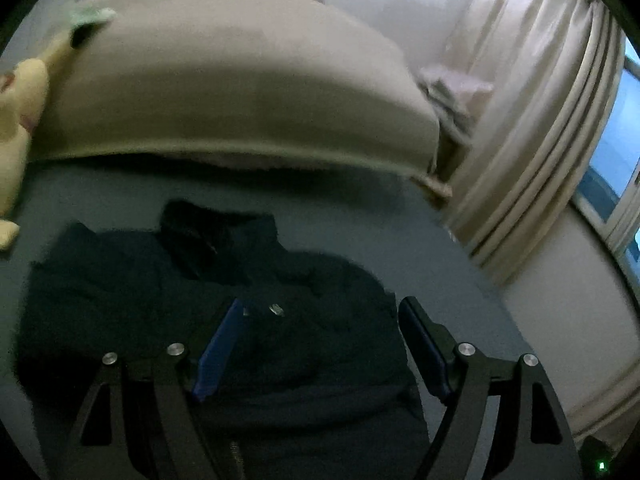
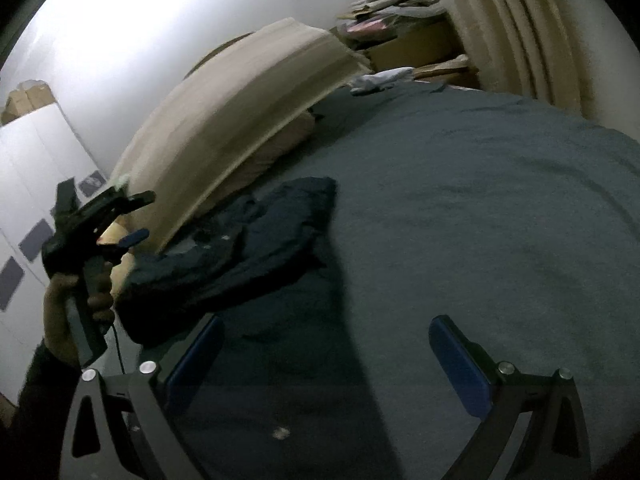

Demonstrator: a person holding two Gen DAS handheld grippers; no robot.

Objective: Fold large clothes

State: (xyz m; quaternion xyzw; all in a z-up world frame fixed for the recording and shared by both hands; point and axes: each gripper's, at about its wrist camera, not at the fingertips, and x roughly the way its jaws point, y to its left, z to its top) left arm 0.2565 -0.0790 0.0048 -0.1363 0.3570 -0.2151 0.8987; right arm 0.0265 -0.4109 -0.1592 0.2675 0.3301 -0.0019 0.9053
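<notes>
**Dark garment partly folded on the bed, both grippers free**

On the far left of the right wrist view we see the person's hand (image 2: 68,312) holding the left gripper (image 2: 138,216). Its jaws stand apart and nothing is between them. In its own view the left gripper (image 1: 320,320) hovers over the dark garment (image 1: 192,292), and the pads do not press the cloth.

The garment (image 2: 240,256) lies bunched on the grey bed cover (image 2: 480,220), close to the beige pillow (image 2: 240,120). We judge that some folding is done, because the cloth is gathered in a compact heap with layers on top of each other. But the outline is uneven and wrinkled, so smoothing and at least one more fold seem to remain.

Further right, the right gripper (image 2: 324,360) is also spread wide and empty, above the bare cover.

For moving, the pillow limits the far side of the garment. To the right the cover is wide and free up to the curtain (image 2: 508,40).
</notes>
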